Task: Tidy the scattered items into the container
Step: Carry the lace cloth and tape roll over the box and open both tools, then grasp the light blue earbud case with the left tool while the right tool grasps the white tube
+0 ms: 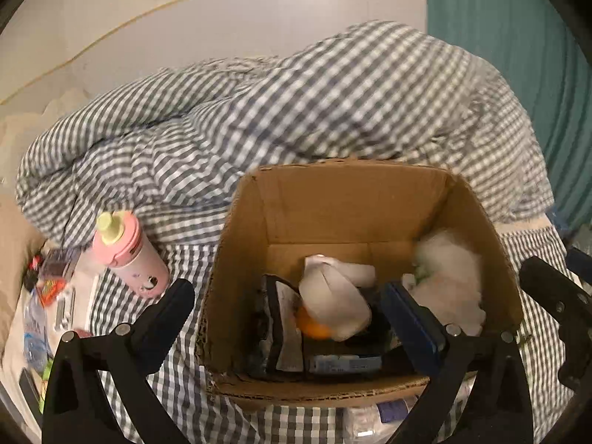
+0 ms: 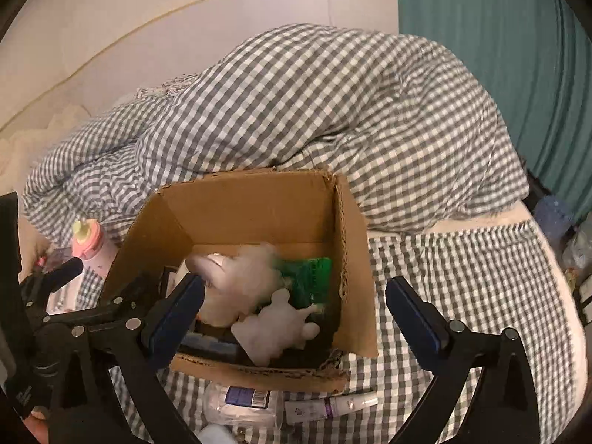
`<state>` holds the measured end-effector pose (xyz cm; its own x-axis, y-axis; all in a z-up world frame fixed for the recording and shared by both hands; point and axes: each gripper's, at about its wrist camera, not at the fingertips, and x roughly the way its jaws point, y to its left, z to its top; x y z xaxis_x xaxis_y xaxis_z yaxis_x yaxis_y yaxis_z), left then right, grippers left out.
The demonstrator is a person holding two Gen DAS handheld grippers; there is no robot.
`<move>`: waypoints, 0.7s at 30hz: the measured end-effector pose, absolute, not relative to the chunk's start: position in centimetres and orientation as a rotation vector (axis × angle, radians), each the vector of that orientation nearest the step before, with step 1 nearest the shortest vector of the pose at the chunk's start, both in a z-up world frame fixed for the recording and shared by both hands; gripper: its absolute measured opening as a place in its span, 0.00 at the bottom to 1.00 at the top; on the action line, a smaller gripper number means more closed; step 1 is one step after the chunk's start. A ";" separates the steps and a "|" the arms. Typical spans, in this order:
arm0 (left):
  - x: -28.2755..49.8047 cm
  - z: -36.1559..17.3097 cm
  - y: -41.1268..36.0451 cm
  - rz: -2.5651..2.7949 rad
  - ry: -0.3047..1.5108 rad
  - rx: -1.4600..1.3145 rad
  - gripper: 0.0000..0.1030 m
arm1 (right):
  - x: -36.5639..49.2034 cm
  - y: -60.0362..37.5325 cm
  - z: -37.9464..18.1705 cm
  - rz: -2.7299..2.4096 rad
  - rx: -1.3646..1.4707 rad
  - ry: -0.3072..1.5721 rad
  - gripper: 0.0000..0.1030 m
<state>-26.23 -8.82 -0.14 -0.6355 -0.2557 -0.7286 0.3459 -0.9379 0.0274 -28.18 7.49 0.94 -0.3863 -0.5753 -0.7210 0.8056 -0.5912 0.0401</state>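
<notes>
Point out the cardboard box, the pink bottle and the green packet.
cardboard box (image 1: 355, 199), left wrist view, inner back wall.
pink bottle (image 1: 135, 259), left wrist view, middle of its body.
green packet (image 2: 312, 277), right wrist view, its visible face inside the box.

The cardboard box (image 1: 355, 203) is showing matt brown corrugated board, its cut rims rough and frayed. The checked duvet (image 1: 296, 103) is lying as soft, crumpled woven cloth. The pink bottle (image 1: 129, 255) is looking like smooth plastic with a slight sheen. Inside the box, a white plush toy (image 2: 255, 270) is looking fluffy, and a pale figure (image 2: 277, 329) is appearing smooth and matt.
</notes>
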 end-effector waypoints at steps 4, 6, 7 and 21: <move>-25.4 0.8 -8.1 -2.560 0.121 1.099 1.00 | -28.3 9.0 1.2 -2.044 0.912 0.386 0.96; -24.6 1.4 -7.7 -2.565 0.125 1.096 1.00 | -27.8 10.3 1.8 -2.045 0.903 0.376 0.96; -24.2 1.7 -7.5 -2.565 0.125 1.095 1.00 | -27.7 10.8 2.1 -2.045 0.898 0.377 0.96; -15.7 2.3 -2.3 -2.598 0.045 1.130 1.00 | -22.6 21.1 2.9 -2.054 0.901 0.369 0.96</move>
